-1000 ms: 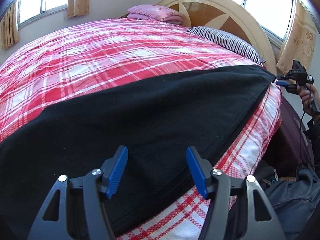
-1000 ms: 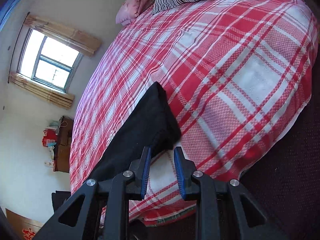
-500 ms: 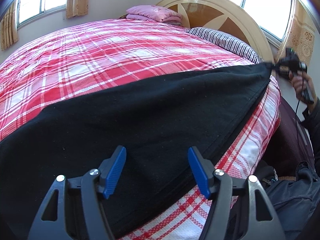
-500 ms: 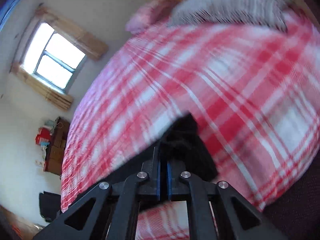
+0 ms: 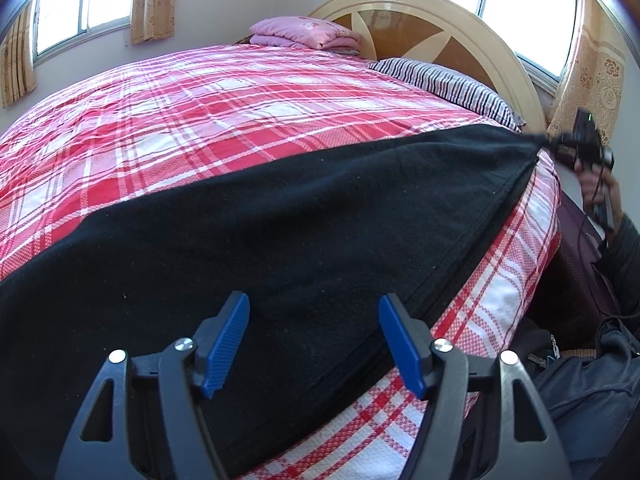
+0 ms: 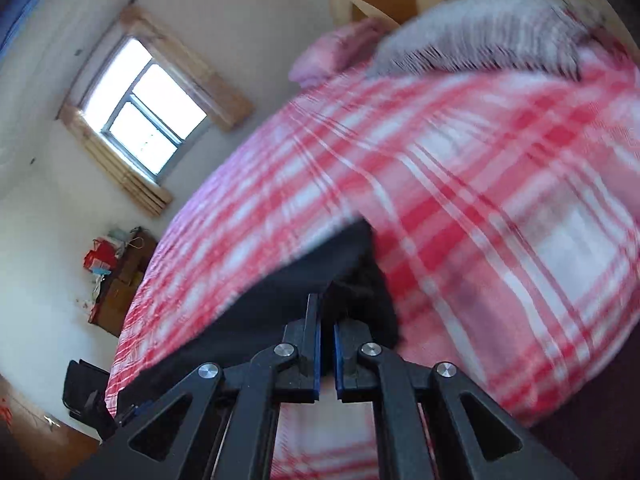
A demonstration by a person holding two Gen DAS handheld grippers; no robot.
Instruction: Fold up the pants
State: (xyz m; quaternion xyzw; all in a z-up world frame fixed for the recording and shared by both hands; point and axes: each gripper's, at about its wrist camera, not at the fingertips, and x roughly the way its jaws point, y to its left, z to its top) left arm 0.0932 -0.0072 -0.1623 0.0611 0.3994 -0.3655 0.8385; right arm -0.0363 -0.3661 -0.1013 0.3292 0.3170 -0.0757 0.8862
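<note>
Item: black pants [image 5: 280, 232], lower frame, spread across plaid bedspread [image 5: 200, 120]. My right gripper [image 6: 327, 344] clenched on their far corner, tensioning. My left gripper [image 5: 314, 340] released above cloth, awaiting grasp.

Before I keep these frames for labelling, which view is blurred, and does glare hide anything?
Left wrist view: sharp, with fisheye bending; the bright windows are blown out, yet the black fabric pants read clearly. Right wrist view: motion blur smears the red plaid bedspread and striped pillow; the right gripper stays sharp.
</note>
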